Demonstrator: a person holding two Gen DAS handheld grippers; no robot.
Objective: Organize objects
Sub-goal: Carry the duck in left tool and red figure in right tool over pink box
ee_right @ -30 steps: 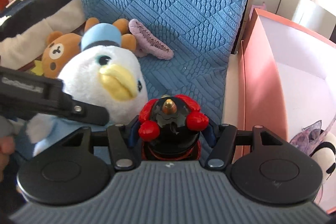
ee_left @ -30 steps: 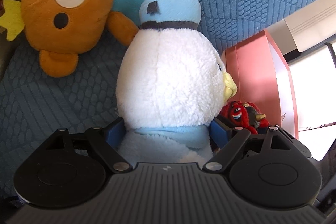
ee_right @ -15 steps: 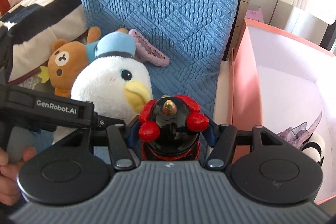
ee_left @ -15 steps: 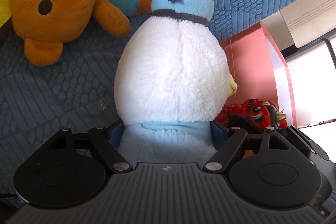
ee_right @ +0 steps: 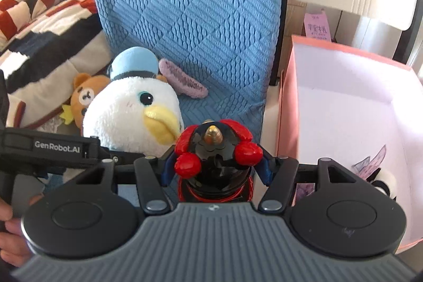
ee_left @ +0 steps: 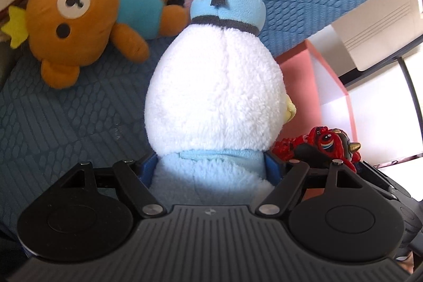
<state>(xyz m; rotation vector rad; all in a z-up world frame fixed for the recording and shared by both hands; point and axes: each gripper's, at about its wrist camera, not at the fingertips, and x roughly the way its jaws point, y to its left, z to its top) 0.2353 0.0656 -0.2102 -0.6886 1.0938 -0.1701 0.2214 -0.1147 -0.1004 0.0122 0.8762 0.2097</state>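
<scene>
My left gripper (ee_left: pixel 210 165) is shut on a white plush duck (ee_left: pixel 214 97) with a light blue hat, held above the blue quilted cover (ee_left: pixel 66 118). The duck also shows in the right wrist view (ee_right: pixel 132 115), with the left gripper (ee_right: pixel 116 155) below it. My right gripper (ee_right: pixel 215 165) is shut on a black and red toy figure (ee_right: pixel 215 163) with a gold horn. The figure also shows in the left wrist view (ee_left: pixel 325 147). A pink box (ee_right: pixel 343 123) with a white inside stands to the right.
A brown plush bear (ee_left: pixel 87 17) in a teal shirt lies on the cover at the left, also visible behind the duck (ee_right: pixel 86 97). A purple fuzzy item (ee_right: pixel 182 82) lies on the cover. A striped blanket (ee_right: pixel 45 38) is at far left. Small items (ee_right: pixel 370 168) lie in the box.
Both grippers have lifted and drawn back with their toys. The bear looks smaller and farther off. The pink box opening shows more in the right wrist view.
</scene>
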